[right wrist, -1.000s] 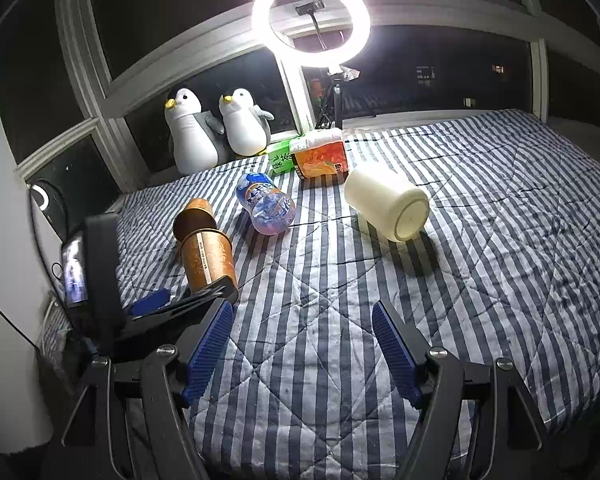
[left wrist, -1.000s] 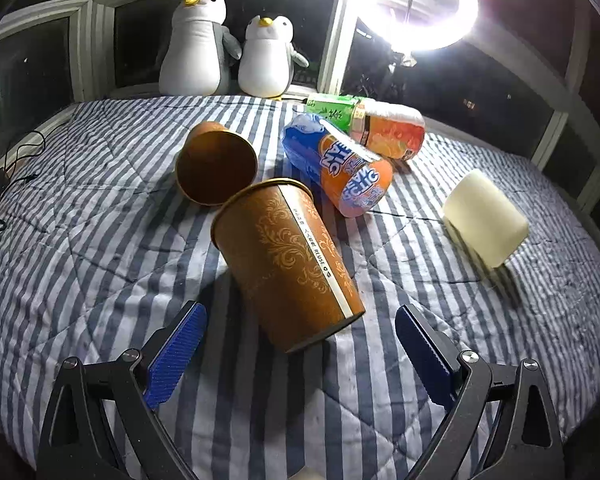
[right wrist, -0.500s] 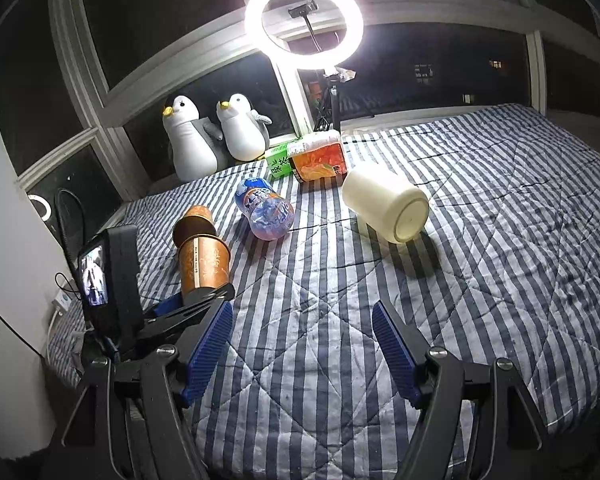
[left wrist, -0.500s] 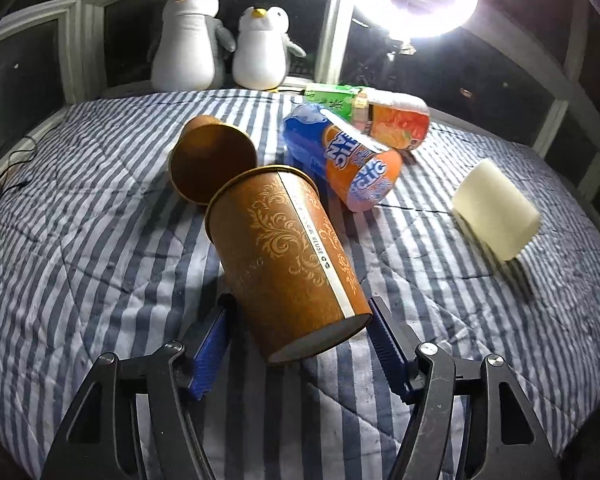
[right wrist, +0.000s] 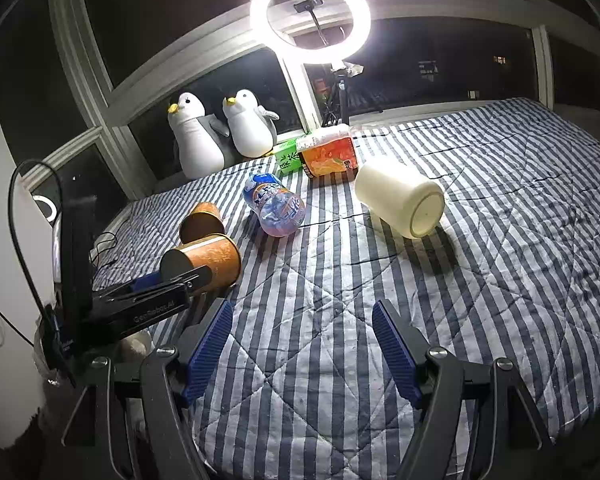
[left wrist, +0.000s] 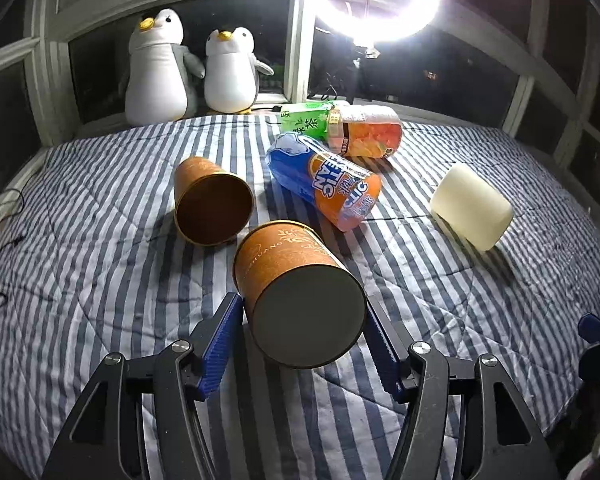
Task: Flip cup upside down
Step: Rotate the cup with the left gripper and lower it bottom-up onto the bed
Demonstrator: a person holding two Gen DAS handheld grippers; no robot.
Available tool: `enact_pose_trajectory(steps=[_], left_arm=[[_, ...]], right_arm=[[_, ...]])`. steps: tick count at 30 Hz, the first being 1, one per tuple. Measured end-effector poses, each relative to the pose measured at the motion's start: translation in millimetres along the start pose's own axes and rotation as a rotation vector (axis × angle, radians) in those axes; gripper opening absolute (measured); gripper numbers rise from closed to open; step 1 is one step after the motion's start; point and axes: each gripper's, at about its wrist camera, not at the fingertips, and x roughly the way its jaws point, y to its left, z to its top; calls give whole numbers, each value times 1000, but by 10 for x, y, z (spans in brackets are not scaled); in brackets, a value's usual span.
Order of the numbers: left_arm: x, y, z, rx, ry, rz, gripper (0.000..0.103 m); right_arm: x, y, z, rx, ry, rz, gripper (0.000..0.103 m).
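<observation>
Left claw (left wrist: 302,330) pinching the brown cup (left wrist: 296,288) near its base, tipped mouth-away. Thin wall may buckle or slip mid-rotation. Right claw (right wrist: 300,346) spread, holding nothing.

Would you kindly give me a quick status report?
Left gripper shut on brown cup, tilted, base toward camera. Right gripper open, empty. Second cup close behind.

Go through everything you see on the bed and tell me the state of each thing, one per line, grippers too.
Patterned orange cup: gripped, tipped, flat base toward left camera.
Left gripper: shut on that cup.
Right gripper: open, holding nothing.
Plain orange cup: on its side, mouth open toward camera.
Blue and orange bottle: lying down.
Orange jar: on its side.
Green carton: lying flat.
White cup: on its side, base toward right camera.
Ring light: on.
</observation>
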Motion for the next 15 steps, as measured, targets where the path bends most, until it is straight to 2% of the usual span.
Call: enact_pose_trajectory(steps=[11,15], left_arm=[[-69,67,204,-23,-39,-24,62],[-19,96,243,-28,-30,-26,62]], right_arm=[[29,-29,12,3,2,-10,69],[58,-30,23,3,4,-8,69]])
